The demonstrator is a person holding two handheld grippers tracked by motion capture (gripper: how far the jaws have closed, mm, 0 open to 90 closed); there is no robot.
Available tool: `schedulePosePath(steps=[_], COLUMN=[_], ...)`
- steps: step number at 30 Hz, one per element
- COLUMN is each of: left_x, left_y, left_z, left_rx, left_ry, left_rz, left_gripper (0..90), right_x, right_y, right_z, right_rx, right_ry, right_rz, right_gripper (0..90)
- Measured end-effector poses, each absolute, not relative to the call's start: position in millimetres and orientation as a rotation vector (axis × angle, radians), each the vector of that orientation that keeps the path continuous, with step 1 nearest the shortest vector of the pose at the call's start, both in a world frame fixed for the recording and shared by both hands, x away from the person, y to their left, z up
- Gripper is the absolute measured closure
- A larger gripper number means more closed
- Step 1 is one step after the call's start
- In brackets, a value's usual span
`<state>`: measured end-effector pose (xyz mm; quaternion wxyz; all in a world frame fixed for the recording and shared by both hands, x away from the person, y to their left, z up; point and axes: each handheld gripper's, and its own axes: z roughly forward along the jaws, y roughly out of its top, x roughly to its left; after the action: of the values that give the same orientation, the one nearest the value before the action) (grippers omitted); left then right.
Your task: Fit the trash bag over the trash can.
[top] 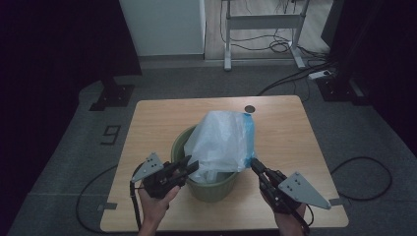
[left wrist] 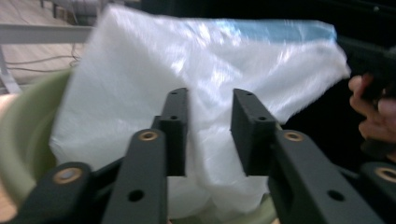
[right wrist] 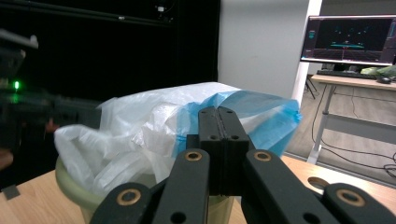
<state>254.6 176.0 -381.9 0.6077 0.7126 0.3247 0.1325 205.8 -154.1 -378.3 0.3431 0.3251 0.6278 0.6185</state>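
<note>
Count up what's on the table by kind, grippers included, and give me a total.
Green bins: 1
White plastic bags with a blue edge: 1
Handheld grippers: 2, the left gripper and the right gripper
Total: 4

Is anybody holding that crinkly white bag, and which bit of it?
Yes. The right gripper is pinched shut on the white plastic bag at its blue-trimmed edge. The left gripper has open jaws in front of the bag and holds nothing.
</note>
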Motion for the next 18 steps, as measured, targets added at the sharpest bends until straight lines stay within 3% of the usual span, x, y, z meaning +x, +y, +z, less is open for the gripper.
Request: schedulePosePath(steps=[6, 18], left_x=[266, 319], left_y=[177, 152], left_z=[-358, -343], left_rx=[1.671, 1.800], left_ry=[0.769, 0.780], left_rz=[0.374, 0.365], left_gripper=[50.0, 46.4], right_x=[207, 209], right_y=[-153, -151], right_z=[-378, -379], right_rx=[0.830, 0.818], right_ry=[1.643, 1.669], right_rz=[1.604, 1.586], right_gripper=[88.8, 88.8])
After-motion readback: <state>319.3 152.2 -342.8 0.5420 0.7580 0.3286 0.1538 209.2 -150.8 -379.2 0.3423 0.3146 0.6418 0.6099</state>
